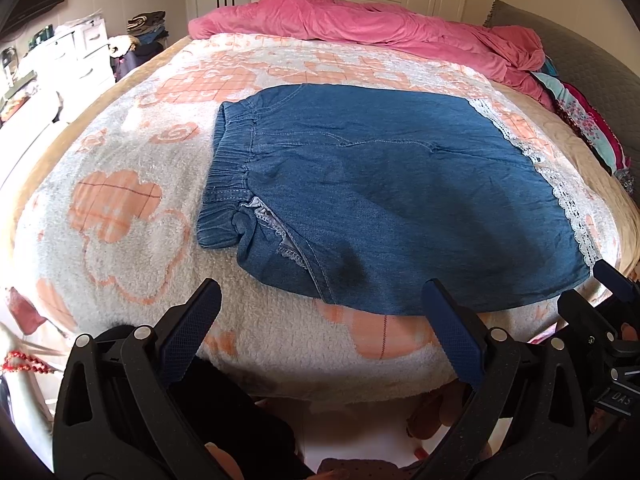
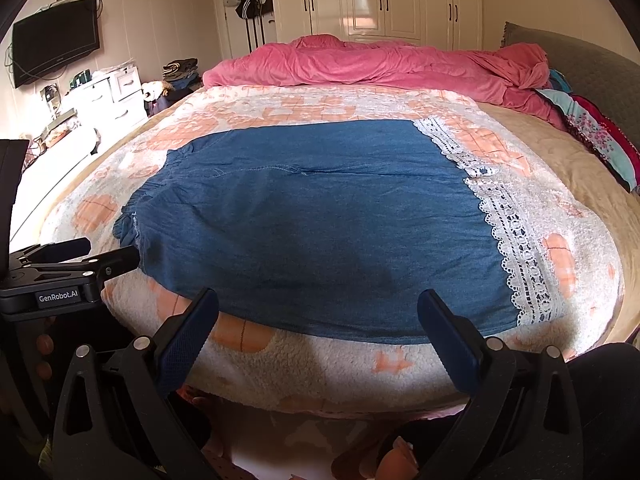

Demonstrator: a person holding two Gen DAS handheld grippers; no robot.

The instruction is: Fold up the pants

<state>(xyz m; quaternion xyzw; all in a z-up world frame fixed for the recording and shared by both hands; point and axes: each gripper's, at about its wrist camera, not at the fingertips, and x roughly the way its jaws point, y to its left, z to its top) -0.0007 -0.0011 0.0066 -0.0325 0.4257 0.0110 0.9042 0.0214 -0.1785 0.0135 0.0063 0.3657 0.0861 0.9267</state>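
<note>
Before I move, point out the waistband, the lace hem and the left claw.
Waistband [image 1: 228, 184], left wrist view, on the gathered elastic.
Lace hem [image 2: 516, 240], right wrist view, mid-strip of white lace.
Left claw [image 1: 320, 322], left wrist view, midway between its open fingertips.

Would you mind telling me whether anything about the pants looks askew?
One thing: at the waistband's near corner, the pants are turned back, showing pale inner stitching. Otherwise they lie flat.

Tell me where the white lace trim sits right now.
The lace trim edges the right end of the denim pants, lying on the fleece blanket, in both wrist views.
</note>
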